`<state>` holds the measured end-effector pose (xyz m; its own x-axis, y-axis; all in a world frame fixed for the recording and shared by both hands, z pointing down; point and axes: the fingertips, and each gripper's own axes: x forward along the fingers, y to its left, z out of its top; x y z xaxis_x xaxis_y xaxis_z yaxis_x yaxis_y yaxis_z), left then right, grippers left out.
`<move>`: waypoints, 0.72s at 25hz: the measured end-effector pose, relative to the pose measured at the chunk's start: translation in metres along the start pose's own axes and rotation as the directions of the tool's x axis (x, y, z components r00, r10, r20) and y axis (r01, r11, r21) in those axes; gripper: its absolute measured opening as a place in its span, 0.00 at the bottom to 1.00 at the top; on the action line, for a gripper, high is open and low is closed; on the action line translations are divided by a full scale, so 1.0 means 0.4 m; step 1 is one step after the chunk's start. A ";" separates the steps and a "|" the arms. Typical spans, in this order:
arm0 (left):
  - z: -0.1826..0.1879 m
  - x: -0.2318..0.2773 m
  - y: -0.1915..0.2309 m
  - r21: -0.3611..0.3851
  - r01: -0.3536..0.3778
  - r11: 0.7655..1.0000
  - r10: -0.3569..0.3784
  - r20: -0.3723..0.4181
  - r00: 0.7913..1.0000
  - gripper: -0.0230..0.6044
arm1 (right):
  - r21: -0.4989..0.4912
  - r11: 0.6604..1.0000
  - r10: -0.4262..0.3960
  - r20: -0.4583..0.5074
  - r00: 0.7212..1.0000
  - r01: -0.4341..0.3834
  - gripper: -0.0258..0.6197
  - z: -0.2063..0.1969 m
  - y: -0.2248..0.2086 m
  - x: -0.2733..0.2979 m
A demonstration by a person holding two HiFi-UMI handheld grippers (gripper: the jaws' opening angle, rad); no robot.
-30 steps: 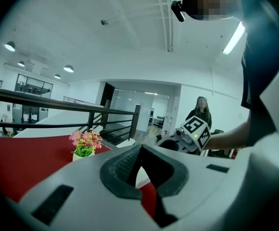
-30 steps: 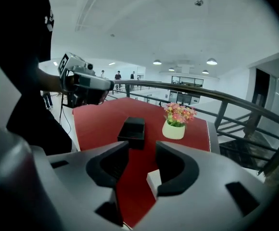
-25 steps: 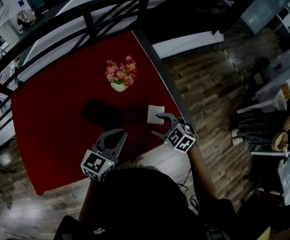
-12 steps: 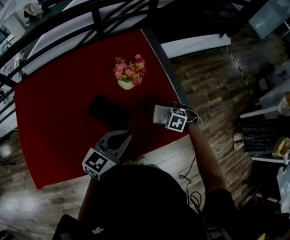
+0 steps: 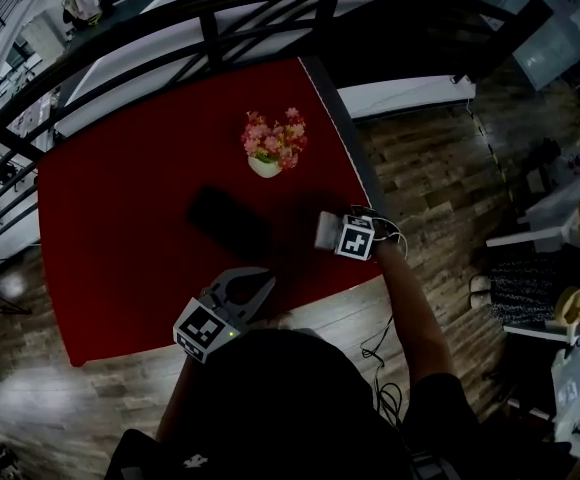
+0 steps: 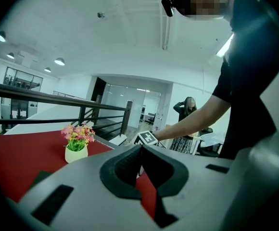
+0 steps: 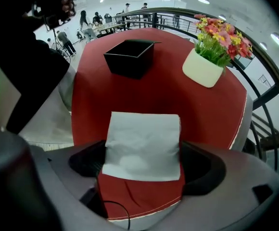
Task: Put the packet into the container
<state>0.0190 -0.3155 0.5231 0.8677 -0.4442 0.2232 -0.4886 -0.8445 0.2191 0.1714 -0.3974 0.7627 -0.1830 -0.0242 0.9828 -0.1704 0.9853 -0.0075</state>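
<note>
Where the bench (image 5: 110, 218) stops, floor (image 5: 430, 168): dark wooden planks, lying to the right of the red top and nearer than it in the head view.
Bench: covered in red cloth with a pale stitched hem. It carries the container (image 5: 228, 220), the flower pot (image 5: 273, 146) and the packet (image 5: 326, 230), all in its right half.
Railing (image 5: 210, 28): dark bars curving round the far side of the bench.
Person's arm (image 5: 410, 313): a bare forearm reaching up from the bottom of the head view to the bench's right edge, bearing the right gripper (image 7: 142, 150).
Left gripper (image 6: 139, 149): held near level over the near edge of the bench, well apart from the packet. Its fingers are clenched, tips together, with nothing between them.
Right gripper: pointed steeply down over the bench's right edge, marker cube facing up. Its fingers have just been opening and stand released at full spread. The packet lies between them, its side edges right at their inner faces. Whether the pads touch it cannot be told.
Container: a black open-topped box, upright near mid-bench, between the left gripper and the flower pot. Its inside is too dark to read.
Flower pot: a white pot of pink, red and yellow blooms, upright, beyond the container.
Packet: white, square and flat on the red cloth near the right edge, apart from the container.
Cable (image 7: 116, 214): a thin dark loop at the bench's hem, beneath the right gripper.
</note>
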 end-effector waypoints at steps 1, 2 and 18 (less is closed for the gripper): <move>0.000 0.000 0.000 -0.002 -0.001 1.000 0.001 0.000 1.000 0.05 | -0.002 1.000 0.007 -0.003 1.000 -0.007 0.74 0.000 0.001 0.004; 0.002 -0.001 0.000 -0.004 -0.003 1.000 0.003 0.001 1.000 0.05 | -0.001 1.000 0.011 -0.004 1.000 -0.011 0.74 0.001 0.001 0.007; 0.004 -0.019 0.036 -0.011 -0.036 0.999 0.037 0.009 0.999 0.05 | 0.168 0.986 -0.026 0.086 0.996 0.012 0.73 0.056 -0.006 -0.009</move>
<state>0.0055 -0.3246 0.5231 0.8500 -0.4773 0.2228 -0.5209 -0.8245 0.2211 0.1508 -0.4034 0.7553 -0.2607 -0.0644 0.9633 -0.3326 0.9427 -0.0270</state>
